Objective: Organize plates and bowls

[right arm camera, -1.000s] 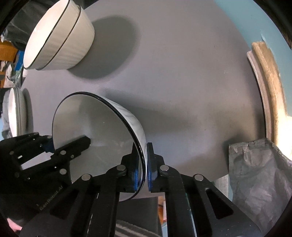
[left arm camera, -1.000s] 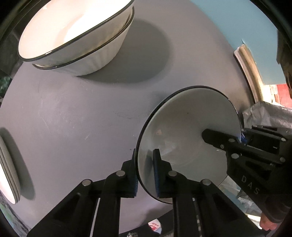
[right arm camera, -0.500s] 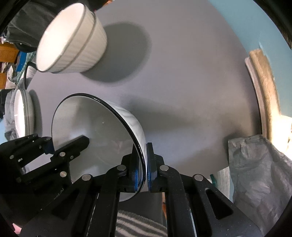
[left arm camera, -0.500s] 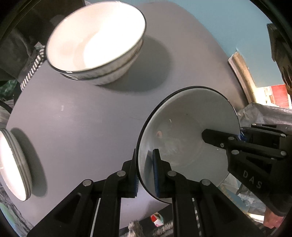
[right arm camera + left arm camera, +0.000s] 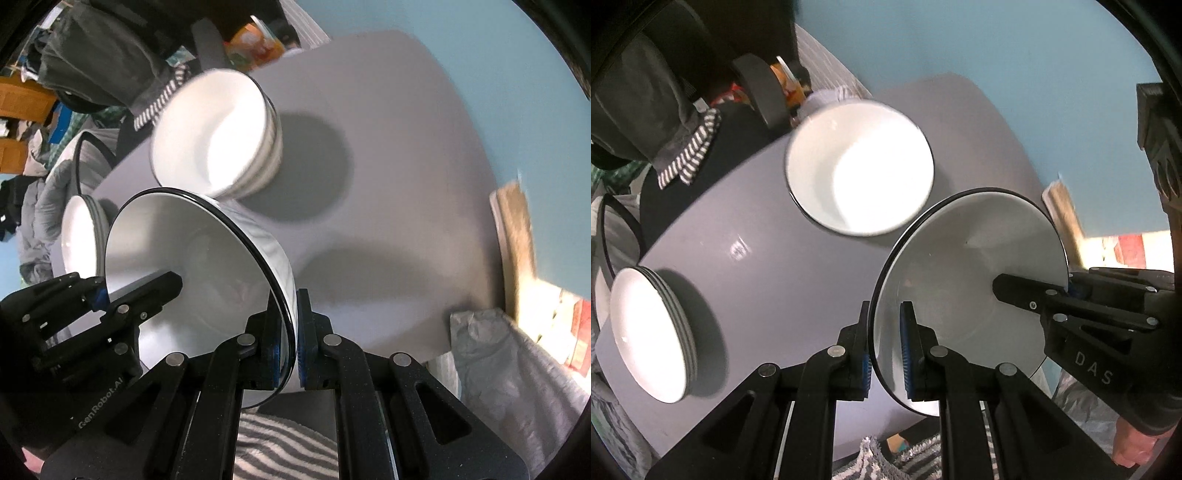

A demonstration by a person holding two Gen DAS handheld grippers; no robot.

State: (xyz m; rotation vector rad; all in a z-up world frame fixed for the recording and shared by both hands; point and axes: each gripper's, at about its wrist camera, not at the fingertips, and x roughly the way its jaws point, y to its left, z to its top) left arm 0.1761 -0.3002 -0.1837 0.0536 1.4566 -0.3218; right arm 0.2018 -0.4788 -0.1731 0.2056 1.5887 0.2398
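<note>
White and black-rimmed, the bowl hangs between us, clear above the grey table: our left gripper pinches its near rim, our right gripper clamps the opposite rim. Stacked bowls sit beyond, stacked plates left.

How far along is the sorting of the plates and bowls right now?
Done: two bowls sit nested on the grey table, and a stack of plates stands near its edge. In hand: a third bowl, clamped at opposite rims by the left gripper and right gripper, clear of the table. Left: set it into the nested bowls.
</note>
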